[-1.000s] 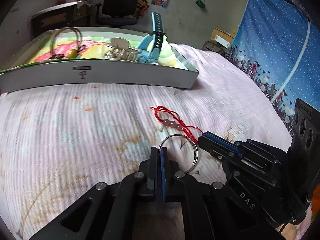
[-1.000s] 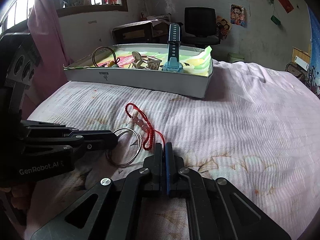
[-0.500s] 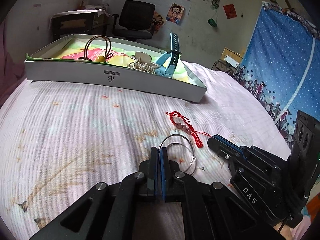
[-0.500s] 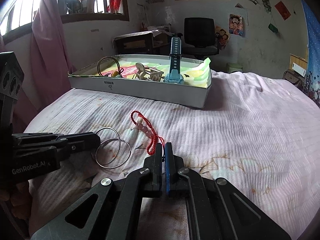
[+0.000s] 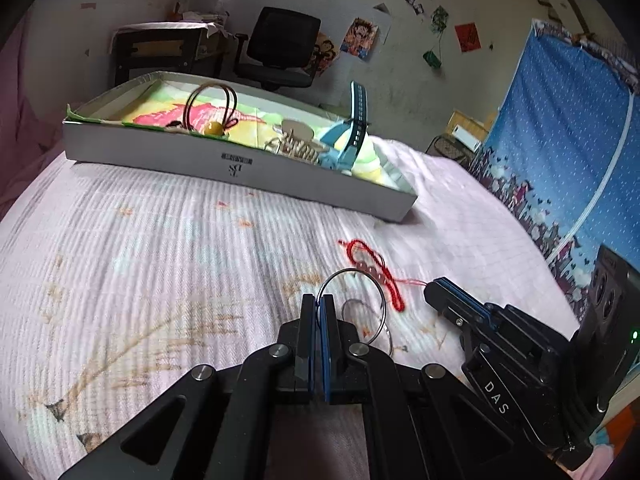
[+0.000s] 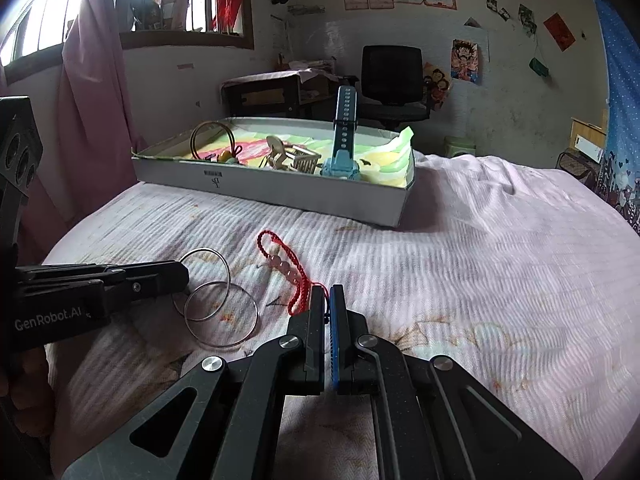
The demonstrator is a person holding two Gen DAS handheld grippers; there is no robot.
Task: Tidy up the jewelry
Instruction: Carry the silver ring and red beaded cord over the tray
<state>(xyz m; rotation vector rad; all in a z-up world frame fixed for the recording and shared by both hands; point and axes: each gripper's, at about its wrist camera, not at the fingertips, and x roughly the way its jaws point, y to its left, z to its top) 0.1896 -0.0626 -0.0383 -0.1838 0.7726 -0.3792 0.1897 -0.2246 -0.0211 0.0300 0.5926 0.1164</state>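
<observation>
My left gripper is shut on a thin silver bangle and holds it lifted above the pink bedspread; in the right wrist view that bangle hangs from the left gripper. A second silver bangle lies flat on the spread. My right gripper is shut on the thread end of a red cord bracelet with pink beads, which lies on the spread. A shallow white box stands farther back.
The box holds brown hair ties, a beige hair claw and a blue watch standing upright. A black office chair, a desk and a blue curtain lie beyond the bed.
My left gripper has risen with one silver bangle, pulling it up off the spread, and tilted back so more of the room shows. The right gripper holds still on the red thread.
</observation>
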